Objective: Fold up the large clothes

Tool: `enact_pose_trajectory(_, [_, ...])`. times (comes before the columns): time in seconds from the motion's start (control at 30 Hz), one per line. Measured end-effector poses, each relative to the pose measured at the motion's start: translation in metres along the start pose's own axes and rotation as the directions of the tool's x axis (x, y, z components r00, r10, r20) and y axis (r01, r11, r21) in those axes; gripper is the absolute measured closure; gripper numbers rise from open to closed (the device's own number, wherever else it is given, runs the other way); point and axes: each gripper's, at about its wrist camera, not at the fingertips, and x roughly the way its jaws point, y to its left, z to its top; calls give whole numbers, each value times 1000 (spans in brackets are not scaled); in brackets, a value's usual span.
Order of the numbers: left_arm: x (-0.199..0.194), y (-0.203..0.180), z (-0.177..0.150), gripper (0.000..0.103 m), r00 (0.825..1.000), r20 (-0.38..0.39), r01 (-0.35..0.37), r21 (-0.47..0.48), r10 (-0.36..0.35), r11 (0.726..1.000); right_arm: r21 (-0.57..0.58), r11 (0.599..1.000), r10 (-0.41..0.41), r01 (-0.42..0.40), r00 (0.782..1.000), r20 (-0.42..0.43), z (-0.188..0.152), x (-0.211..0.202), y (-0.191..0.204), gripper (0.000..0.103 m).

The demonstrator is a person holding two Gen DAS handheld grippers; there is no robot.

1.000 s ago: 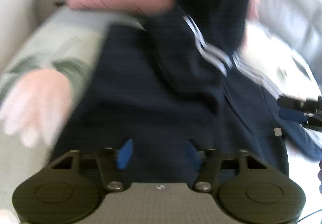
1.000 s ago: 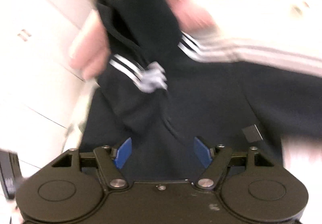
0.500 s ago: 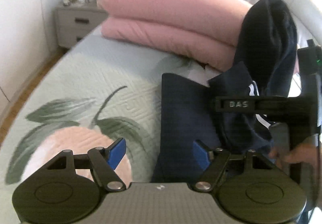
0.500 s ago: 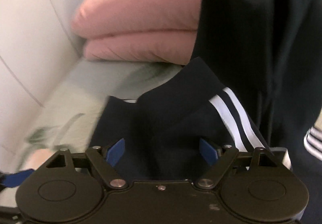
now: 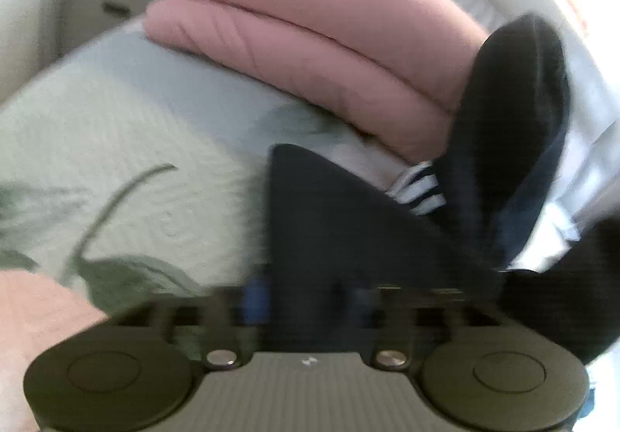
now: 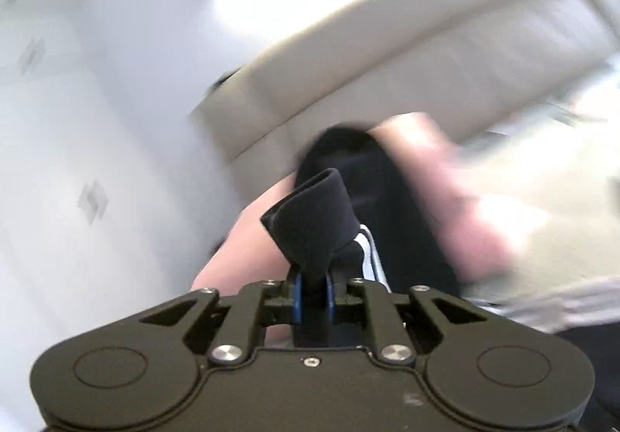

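Pale green bedspread carries two pink pillows and the dark striped garment; left tongs have just closed on its edge, right tongs clamp a raised fold

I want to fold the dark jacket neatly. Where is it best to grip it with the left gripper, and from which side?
Probably the straight left edge of the dark jacket, near its far corner, coming from the bare bedspread side. There the cloth lies flat and nothing blocks it. The right gripper is shut on a bunched fold, lifted before the pink pillows.
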Motion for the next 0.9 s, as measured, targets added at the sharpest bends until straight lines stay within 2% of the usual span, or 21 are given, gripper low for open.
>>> enact_pose_trajectory(0.07, [-2,7,-4,92,999,37,5,-52,-3,999,171,975,-140,144,989,-38,-8,-6,-64,68])
enact_pose_trajectory(0.1, [-7,10,-8,93,998,61,-12,-88,17,996,276,945,-161,176,984,-74,-17,-8,-99,66])
enact_pose_trajectory(0.17, [-15,9,-13,95,989,115,-80,-102,92,992,440,871,-157,220,972,-176,-34,-7,-155,52])
enact_pose_trajectory(0.2, [-18,9,-15,95,985,132,-101,-100,114,990,486,844,-141,225,969,-203,-42,-8,-174,40])
enact_pose_trajectory(0.23, [-20,10,-16,95,985,132,-99,-104,112,990,527,824,-108,208,971,-215,-50,-11,-190,36])
enact_pose_trajectory(0.27, [-22,11,-17,95,988,119,-82,-115,96,990,546,819,-79,175,978,-194,-53,-14,-196,35])
enact_pose_trajectory(0.3, [-23,13,-17,92,993,106,-43,-127,56,991,551,824,-52,131,986,-156,-54,-15,-198,28])
enact_pose_trajectory(0.37, [-27,15,-18,70,996,87,27,-144,-15,989,539,835,-38,108,990,-138,-50,-5,-195,16])
enact_pose_trajectory(0.4, [-27,16,-19,44,997,66,53,-145,-43,988,520,847,-41,110,989,-144,-47,4,-194,6])
enact_pose_trajectory(0.43, [-23,15,-19,27,997,36,72,-142,-68,987,497,860,-47,118,987,-154,-45,12,-189,0])
enact_pose_trajectory(0.47, [-21,13,-20,24,996,30,87,-122,-84,989,469,872,-70,141,984,-166,-43,21,-185,0])
enact_pose_trajectory(0.5, [-19,5,-21,28,998,31,65,-66,-63,996,417,890,-111,187,973,-200,-37,34,-180,0])
enact_pose_trajectory(0.53, [-16,-5,-21,73,999,29,18,0,-18,1000,343,913,-150,221,964,-221,-30,45,-170,4])
enact_pose_trajectory(0.57, [-13,-15,-24,96,998,35,-49,81,46,995,283,928,-187,245,958,-216,-29,41,-163,14])
enact_pose_trajectory(0.6, [-16,-21,-26,95,995,68,-86,137,77,987,231,940,-209,252,958,-198,-23,43,-150,95])
enact_pose_trajectory(0.63, [-23,-19,-29,95,992,102,-80,123,67,989,227,949,-185,220,969,-165,-21,34,-141,90])
enact_pose_trajectory(0.7, [-41,-5,-29,96,986,157,-53,18,49,998,252,964,-65,80,996,-68,-11,16,-123,90])
enact_pose_trajectory(0.77, [-51,12,-28,97,975,198,-91,-50,99,995,204,979,1,0,1000,-7,1,4,-103,91])
enact_pose_trajectory(0.83, [-48,28,-26,97,978,154,-131,-81,142,988,146,986,-71,76,997,-39,2,7,-103,90])
enact_pose_trajectory(0.87, [-48,36,-25,96,983,123,-123,-104,136,987,121,982,-135,145,987,-83,-2,15,-111,84])
enact_pose_trajectory(0.9, [-49,42,-26,94,987,106,-105,-127,118,986,86,971,-211,223,968,-135,-8,26,-121,58])
